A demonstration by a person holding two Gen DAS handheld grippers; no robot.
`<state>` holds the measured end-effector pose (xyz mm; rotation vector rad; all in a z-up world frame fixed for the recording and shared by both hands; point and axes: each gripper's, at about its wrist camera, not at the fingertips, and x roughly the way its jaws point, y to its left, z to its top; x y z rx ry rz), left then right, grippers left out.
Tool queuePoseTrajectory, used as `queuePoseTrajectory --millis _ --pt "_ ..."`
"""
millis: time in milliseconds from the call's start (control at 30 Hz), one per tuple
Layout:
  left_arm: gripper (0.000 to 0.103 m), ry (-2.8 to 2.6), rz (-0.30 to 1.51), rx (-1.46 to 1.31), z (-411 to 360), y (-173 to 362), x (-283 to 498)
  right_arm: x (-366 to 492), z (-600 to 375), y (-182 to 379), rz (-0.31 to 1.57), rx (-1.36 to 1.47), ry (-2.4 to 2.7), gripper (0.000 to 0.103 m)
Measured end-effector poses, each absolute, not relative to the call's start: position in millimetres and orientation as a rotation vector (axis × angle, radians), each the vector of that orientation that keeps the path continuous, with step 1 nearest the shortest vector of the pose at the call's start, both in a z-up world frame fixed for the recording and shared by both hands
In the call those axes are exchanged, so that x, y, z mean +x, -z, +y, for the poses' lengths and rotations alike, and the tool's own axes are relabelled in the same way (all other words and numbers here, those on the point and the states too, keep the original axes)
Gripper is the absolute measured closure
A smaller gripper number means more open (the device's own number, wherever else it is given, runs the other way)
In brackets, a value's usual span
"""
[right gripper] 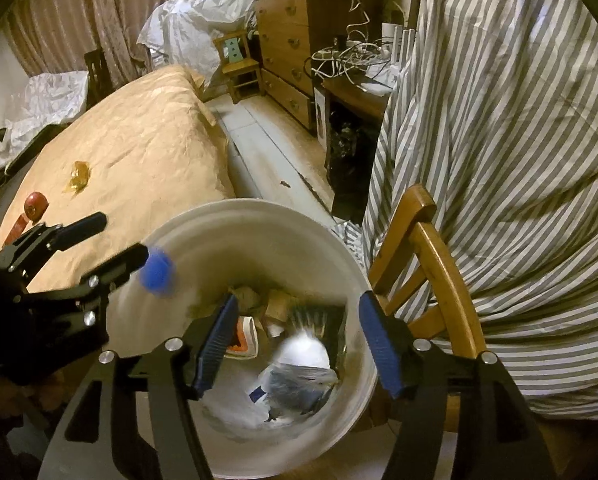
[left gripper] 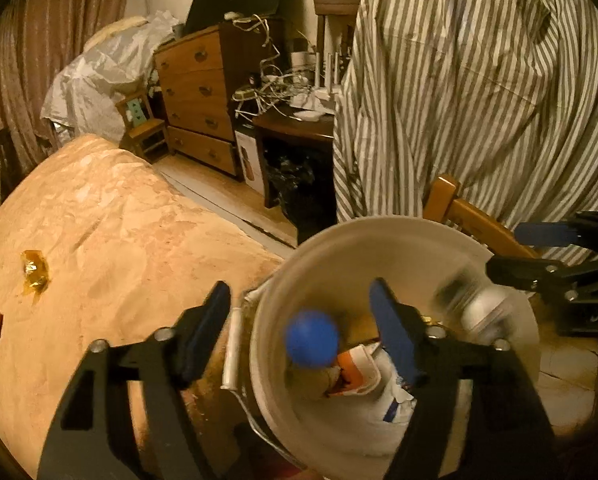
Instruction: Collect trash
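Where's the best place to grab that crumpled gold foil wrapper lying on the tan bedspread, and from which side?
Probably from straight above: the crumpled gold foil wrapper lies low on the tan bedspread, so pinch its raised, creased middle. Nothing crowds it, so either gripper could likely close across its narrower width.

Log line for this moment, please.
left claw: open, empty | right claw: open, empty | blue ball, white object: blurred over bucket | wrapper: on bed
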<state>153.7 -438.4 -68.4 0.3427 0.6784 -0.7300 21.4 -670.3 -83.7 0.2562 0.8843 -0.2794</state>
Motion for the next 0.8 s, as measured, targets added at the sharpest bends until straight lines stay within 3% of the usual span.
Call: queuePoseTrajectory --millis 567,700,800 --pt "0.033 0.736 0.680 0.337 -429 66 148 -5 -657 71 0.819 0.282 0.291 0.033" --pt "0.033 0.741 0.679 0.330 -426 63 143 -20 -648 61 0.783 0.256 0.313 0.029" --pt "0.032 0.751 0.664 0.318 -418 57 135 -40 -631 47 0.715 0.219 0.329 0.020"
